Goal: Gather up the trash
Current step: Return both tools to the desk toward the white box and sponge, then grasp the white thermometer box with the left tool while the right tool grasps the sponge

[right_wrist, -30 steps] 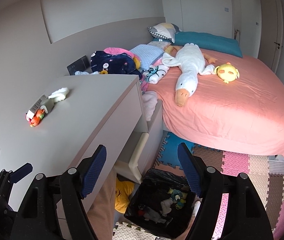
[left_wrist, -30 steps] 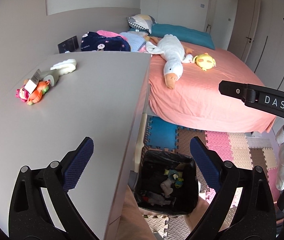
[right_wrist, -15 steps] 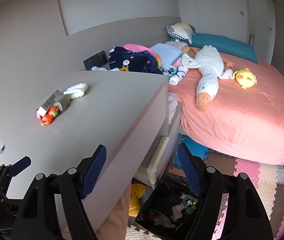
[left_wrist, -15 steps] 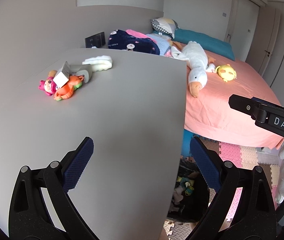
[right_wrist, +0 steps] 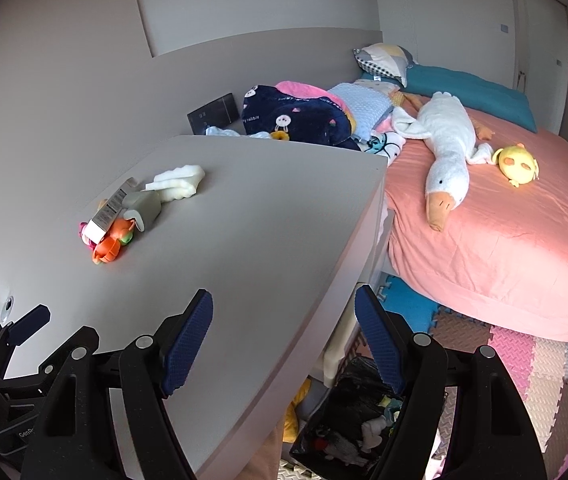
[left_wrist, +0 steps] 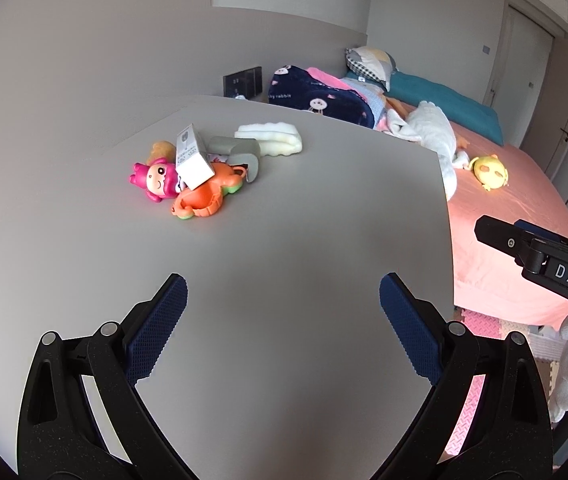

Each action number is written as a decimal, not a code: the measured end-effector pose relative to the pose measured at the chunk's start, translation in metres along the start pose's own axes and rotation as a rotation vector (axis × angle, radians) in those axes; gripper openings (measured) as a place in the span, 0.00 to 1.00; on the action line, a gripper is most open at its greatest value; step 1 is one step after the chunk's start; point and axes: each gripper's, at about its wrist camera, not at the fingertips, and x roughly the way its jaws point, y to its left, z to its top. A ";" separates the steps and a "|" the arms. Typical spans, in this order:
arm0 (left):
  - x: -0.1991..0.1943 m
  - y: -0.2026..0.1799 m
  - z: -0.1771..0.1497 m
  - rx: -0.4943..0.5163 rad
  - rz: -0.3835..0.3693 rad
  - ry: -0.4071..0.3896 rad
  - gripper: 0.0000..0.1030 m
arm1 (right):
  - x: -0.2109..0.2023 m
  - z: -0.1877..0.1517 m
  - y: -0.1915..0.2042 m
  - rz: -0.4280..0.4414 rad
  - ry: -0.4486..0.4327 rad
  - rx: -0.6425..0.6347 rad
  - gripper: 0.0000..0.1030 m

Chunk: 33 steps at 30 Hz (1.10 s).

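L gripper (left_wrist: 281,316): lower centre of left wrist view, above bare bench (left_wrist: 304,220). Jaws wide, nothing betw them. Aimed toward the pile, prob so it can reach in next.
R gripper (right_wrist: 284,338): bottom centre of right wrist view, over bench's right edge. Jaws wide, empty. Its tip also shows at right edge of left view.
Trash pile: upper left of bench, well apart from both grippers. Looks bunched together, so one reach covers several bits.
White box (left_wrist: 192,157): tilted, leaning on top of orange toy (left_wrist: 203,198), barcode side up. Easiest first grab, judging by how it sits proud of the rest.
Pink doll (left_wrist: 155,180): lying touching the orange toy, left of it.
Grey piece (left_wrist: 239,154): just right of box, curved; can't tell what it is.
White foam strip (left_wrist: 271,139): behind grey piece, flat on bench.
Bin (right_wrist: 348,420): black-lined, on floor at bottom of right view, below bench edge, partly hidden by R gripper. Already has stuff in it; set close to allow a short carry.
Bed (right_wrist: 504,240): right side, goose plush (right_wrist: 448,140) and yellow plush (right_wrist: 518,162) on it; not trash, I'd guess.
Stage: approach; nothing picked yet.
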 end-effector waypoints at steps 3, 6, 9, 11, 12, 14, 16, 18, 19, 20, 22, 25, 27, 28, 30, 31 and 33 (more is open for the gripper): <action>0.006 0.010 0.008 -0.018 0.007 -0.003 0.91 | 0.010 0.005 0.006 0.008 0.009 -0.003 0.72; 0.011 0.020 0.017 -0.033 0.013 -0.013 0.91 | 0.020 0.011 0.013 0.010 0.012 -0.013 0.72; 0.018 0.030 0.027 -0.053 0.017 -0.019 0.91 | 0.030 0.018 0.017 0.013 0.014 -0.019 0.72; 0.022 0.036 0.032 -0.062 0.026 -0.024 0.91 | 0.037 0.023 0.021 0.018 0.015 -0.022 0.72; 0.024 0.039 0.036 -0.065 0.028 -0.026 0.91 | 0.040 0.025 0.023 0.020 0.014 -0.023 0.72; 0.027 0.044 0.041 -0.073 0.032 -0.033 0.91 | 0.047 0.030 0.026 0.025 0.014 -0.022 0.72; 0.031 0.049 0.046 -0.079 0.037 -0.038 0.91 | 0.054 0.033 0.029 0.032 0.017 -0.022 0.72; 0.035 0.054 0.050 -0.085 0.038 -0.037 0.91 | 0.060 0.037 0.034 0.034 0.020 -0.029 0.72; 0.037 0.056 0.051 -0.088 0.039 -0.038 0.91 | 0.064 0.038 0.036 0.035 0.021 -0.032 0.72; 0.039 0.058 0.053 -0.089 0.040 -0.037 0.91 | 0.067 0.040 0.038 0.037 0.022 -0.034 0.72; 0.043 0.061 0.056 -0.085 0.043 -0.035 0.91 | 0.074 0.043 0.044 0.036 0.023 -0.047 0.72; 0.051 0.067 0.065 -0.084 0.046 -0.032 0.91 | 0.084 0.049 0.048 0.029 0.022 -0.060 0.72; 0.058 0.072 0.072 -0.092 0.046 -0.031 0.91 | 0.092 0.054 0.051 0.032 0.023 -0.063 0.72; 0.062 0.075 0.076 -0.097 0.047 -0.031 0.91 | 0.096 0.056 0.052 0.036 0.026 -0.064 0.72; 0.069 0.080 0.083 -0.107 0.050 -0.026 0.89 | 0.106 0.062 0.053 0.044 0.035 -0.067 0.72; 0.073 0.083 0.087 -0.110 0.051 -0.022 0.87 | 0.111 0.065 0.054 0.047 0.038 -0.071 0.72; 0.082 0.087 0.093 -0.110 0.054 -0.011 0.84 | 0.119 0.071 0.056 0.054 0.041 -0.079 0.72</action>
